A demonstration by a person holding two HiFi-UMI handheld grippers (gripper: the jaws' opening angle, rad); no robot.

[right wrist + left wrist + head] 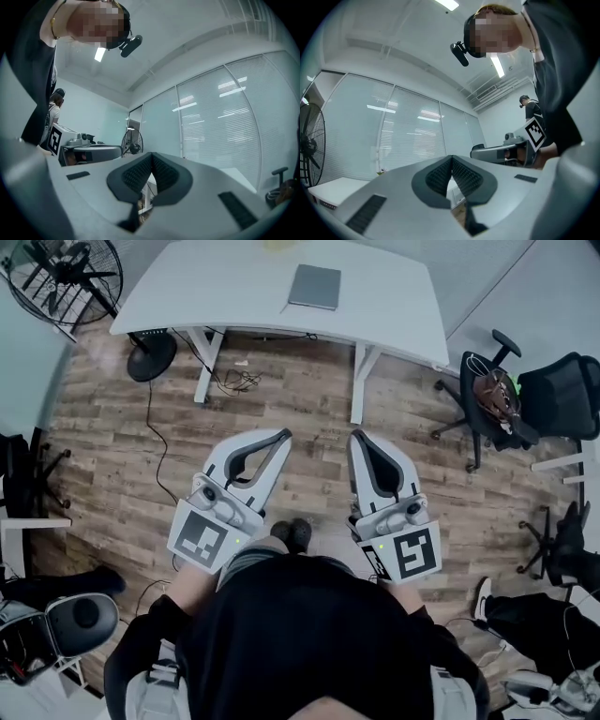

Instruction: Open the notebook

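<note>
- Notebook (314, 286): closed, lying flat on the white desk (216, 296), toward its far edge.
- Left gripper (284, 434): jaws pressed together, nothing between them; held over the wood floor (112, 456).
- Right gripper (357, 436): jaws together too, empty, beside the left.
- Notebook lies well apart from both, ahead of their tips.

A white desk (216, 287) stands on a wood-plank floor (112, 456); a black floor fan (66, 277) stands just left of the desk; loose cables (234, 381) lie under the desk; a black office chair (487, 395) sits right of the desk; a second chair (562, 395) is beyond it.
</note>
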